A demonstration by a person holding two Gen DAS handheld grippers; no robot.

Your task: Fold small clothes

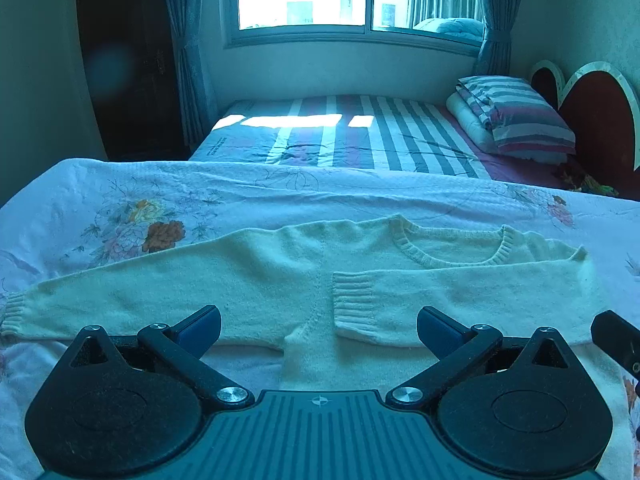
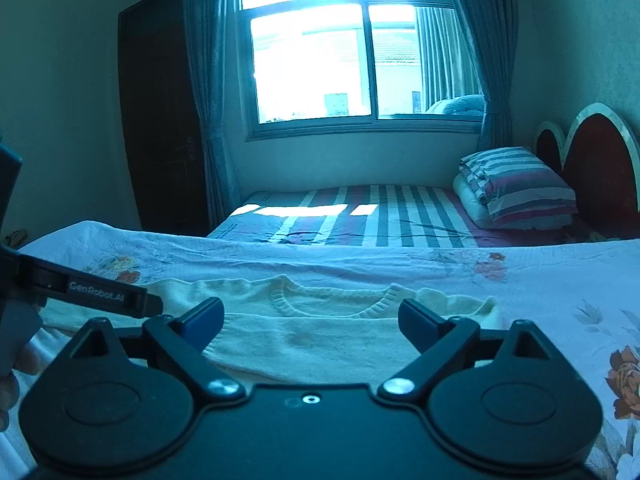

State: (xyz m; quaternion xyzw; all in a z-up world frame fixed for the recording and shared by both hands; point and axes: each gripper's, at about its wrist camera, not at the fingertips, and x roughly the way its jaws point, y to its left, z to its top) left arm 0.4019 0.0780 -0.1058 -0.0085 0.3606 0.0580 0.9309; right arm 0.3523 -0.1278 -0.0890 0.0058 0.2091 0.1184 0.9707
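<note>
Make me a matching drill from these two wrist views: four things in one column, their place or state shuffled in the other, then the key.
1. sweater
2. striped pillow
3. left gripper
4. right sleeve

A. open, nothing between its fingers
B. folded across the chest
C. by the heart-shaped headboard
D. spread on the floral sheet

Pairs: 1-D, 2-C, 3-A, 4-B

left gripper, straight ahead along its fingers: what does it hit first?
Most likely the cream sweater. The left gripper is open and angled down at it, with the folded-over sleeve's ribbed cuff right between the fingers. Nothing else shows in that line, though depth is unclear; the floral sheet lies underneath.
</note>
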